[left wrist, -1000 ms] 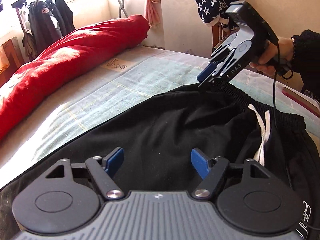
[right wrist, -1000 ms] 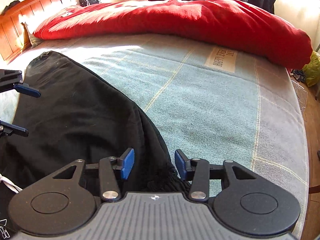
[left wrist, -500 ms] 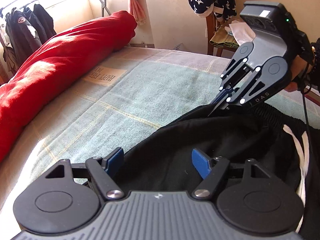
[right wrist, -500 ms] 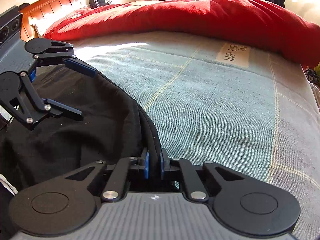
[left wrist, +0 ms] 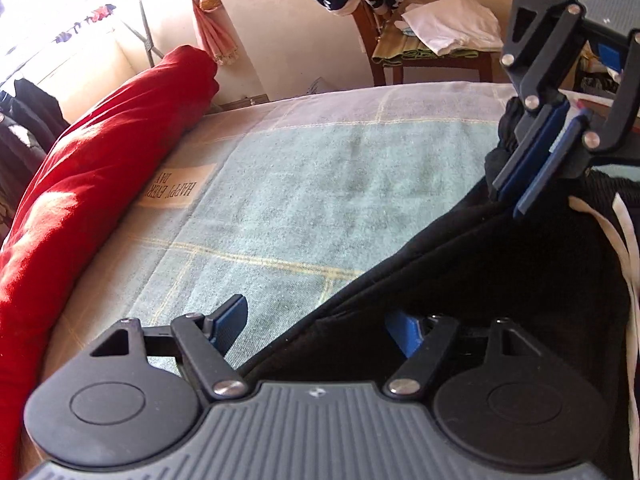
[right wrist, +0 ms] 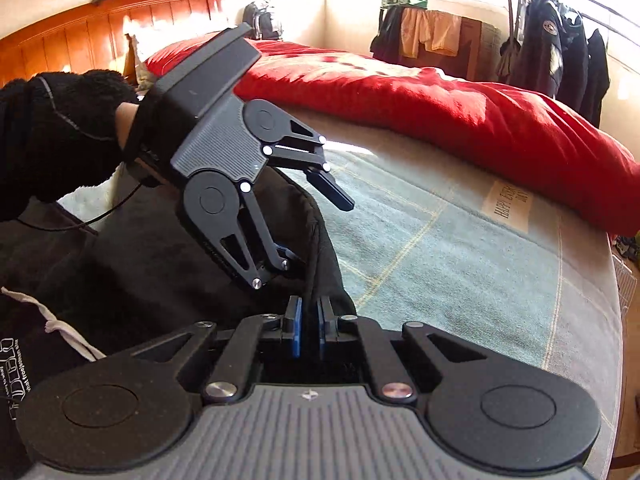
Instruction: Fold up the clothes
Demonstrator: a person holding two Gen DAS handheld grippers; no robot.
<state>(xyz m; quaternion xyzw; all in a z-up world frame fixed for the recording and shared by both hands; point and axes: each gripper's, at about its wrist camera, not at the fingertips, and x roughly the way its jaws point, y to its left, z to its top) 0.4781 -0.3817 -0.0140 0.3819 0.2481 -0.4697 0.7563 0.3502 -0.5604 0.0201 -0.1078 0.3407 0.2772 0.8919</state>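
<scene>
A black garment (left wrist: 500, 280) with a white drawstring (left wrist: 624, 240) lies on the bed. My left gripper (left wrist: 316, 324) is open and straddles the garment's sloping edge: one finger over the blanket, the other over black cloth. My right gripper (left wrist: 510, 200) is at the upper right, shut on the garment's raised edge. In the right wrist view, my right gripper (right wrist: 309, 320) pinches a fold of the black garment (right wrist: 140, 272) between its blue pads. Just ahead, my left gripper (right wrist: 316, 236) hangs open over the same fold, with the drawstring (right wrist: 60, 328) at the lower left.
A green checked blanket (left wrist: 320, 184) covers the bed, with a rolled red duvet (left wrist: 100, 184) along its far side. A wooden chair (left wrist: 440, 40) holds folded clothes beyond the bed's end. A hand in a black fleece sleeve (right wrist: 60, 128) holds the left gripper. Dark jackets (right wrist: 552, 48) hang on a rack.
My right gripper went from open to shut on the garment's edge. My left gripper moved up close to it, still open. The pinched edge now stands higher off the blanket.
</scene>
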